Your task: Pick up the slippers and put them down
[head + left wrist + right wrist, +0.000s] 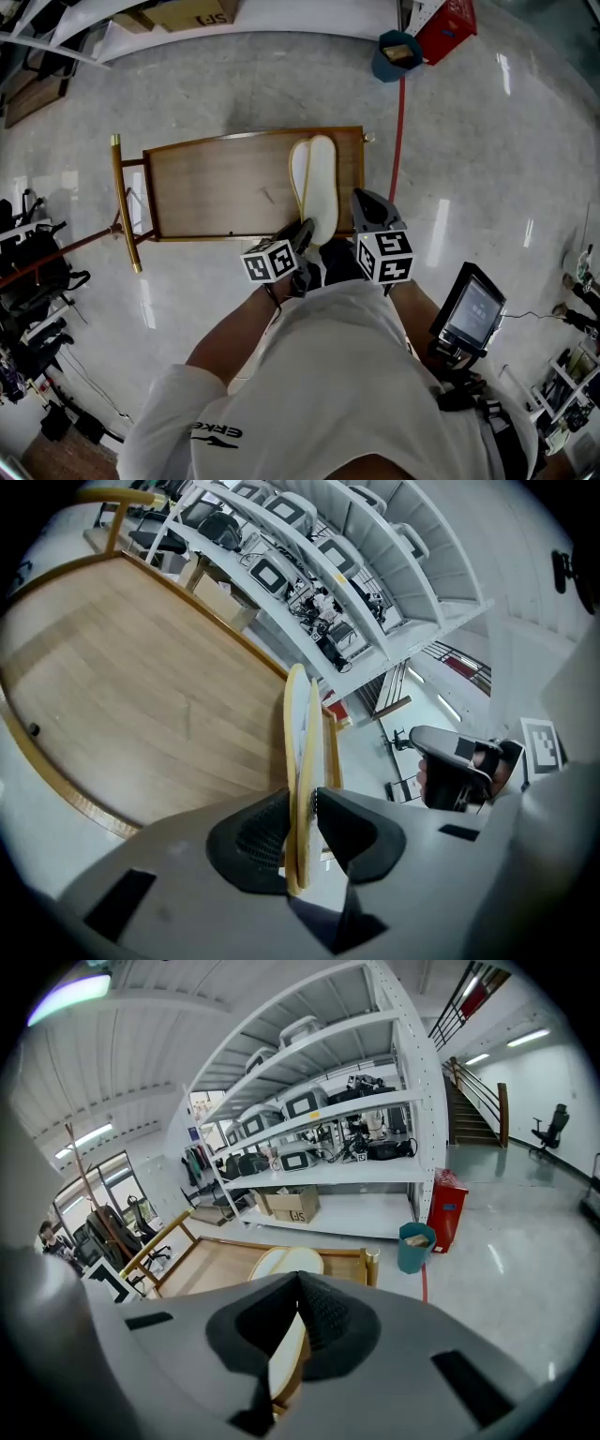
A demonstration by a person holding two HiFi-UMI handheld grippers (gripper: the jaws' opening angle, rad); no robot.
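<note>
Gripping a pair of pale, yellow-edged slippers (319, 183) (302, 752) (286, 1262) with both tools, a person in a white shirt stood at the 6 o'clock side of a wooden desk (216, 187) (122, 667) (211, 1265). The left gripper (305, 230) (300, 822) had its jaws clenched on the heel end, the two slippers pressed flat against each other between the dark pads. The right gripper (359, 199) (295, 1326), just beside it at 3 o'clock, had its jaws closed on the pair's edge. The slippers lay over the desk's 3 o'clock end, toes toward 12 o'clock; whether they touched the wood could not be told. A teal bin (398, 54) (414, 1246) and a red box (448, 28) (446, 1208) stood on the floor at 1 o'clock.
</note>
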